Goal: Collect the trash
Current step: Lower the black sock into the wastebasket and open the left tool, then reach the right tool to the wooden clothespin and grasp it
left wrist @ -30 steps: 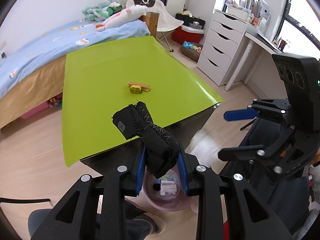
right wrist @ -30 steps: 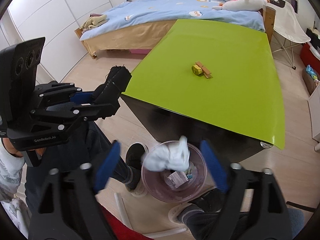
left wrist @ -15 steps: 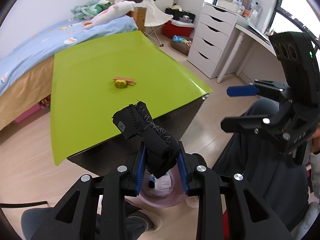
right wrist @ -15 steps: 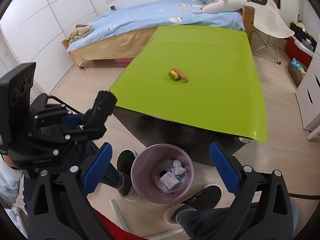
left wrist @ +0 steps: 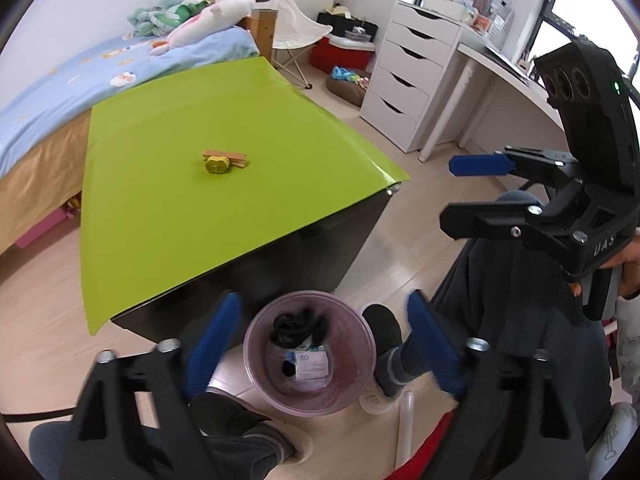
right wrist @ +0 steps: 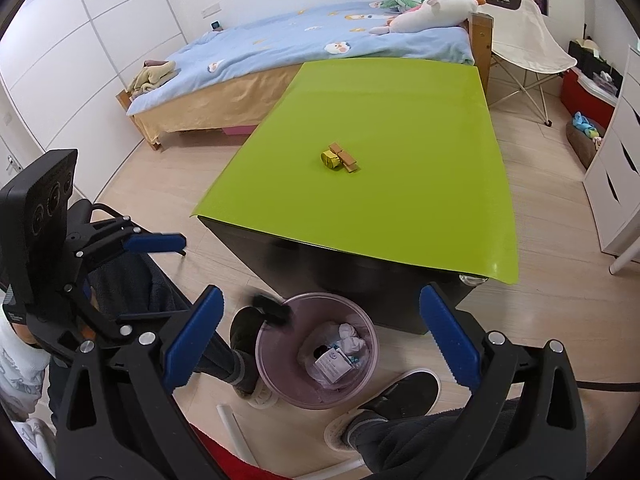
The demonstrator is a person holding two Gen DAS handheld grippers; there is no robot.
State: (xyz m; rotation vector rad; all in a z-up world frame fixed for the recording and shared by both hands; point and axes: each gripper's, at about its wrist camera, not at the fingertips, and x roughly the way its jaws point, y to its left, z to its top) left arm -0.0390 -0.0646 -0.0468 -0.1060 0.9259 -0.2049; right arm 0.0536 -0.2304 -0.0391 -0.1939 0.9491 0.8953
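Note:
A pink translucent trash bin [left wrist: 310,354] stands on the floor by the table's near edge; it also shows in the right wrist view [right wrist: 316,350]. A black cloth [left wrist: 298,326] lies in the bin; in the right wrist view the black cloth [right wrist: 272,307] is at the bin's rim. White crumpled paper [right wrist: 350,338] and a small packet [left wrist: 312,364] lie inside. My left gripper [left wrist: 320,348] is open and empty above the bin. My right gripper [right wrist: 320,336] is open and empty above it too. A yellow scrap with a wooden clothespin [left wrist: 222,160] lies on the green table [left wrist: 160,208].
A bed [right wrist: 280,52] with plush toys stands beyond the table. A white drawer unit [left wrist: 416,84] and desk are at the right. A white folding chair [right wrist: 524,32] stands by the bed. The person's feet [right wrist: 400,396] flank the bin.
My left gripper has opened and let go of the black cloth, which has dropped to the bin. My right gripper stays open; the white paper it released lies in the bin.

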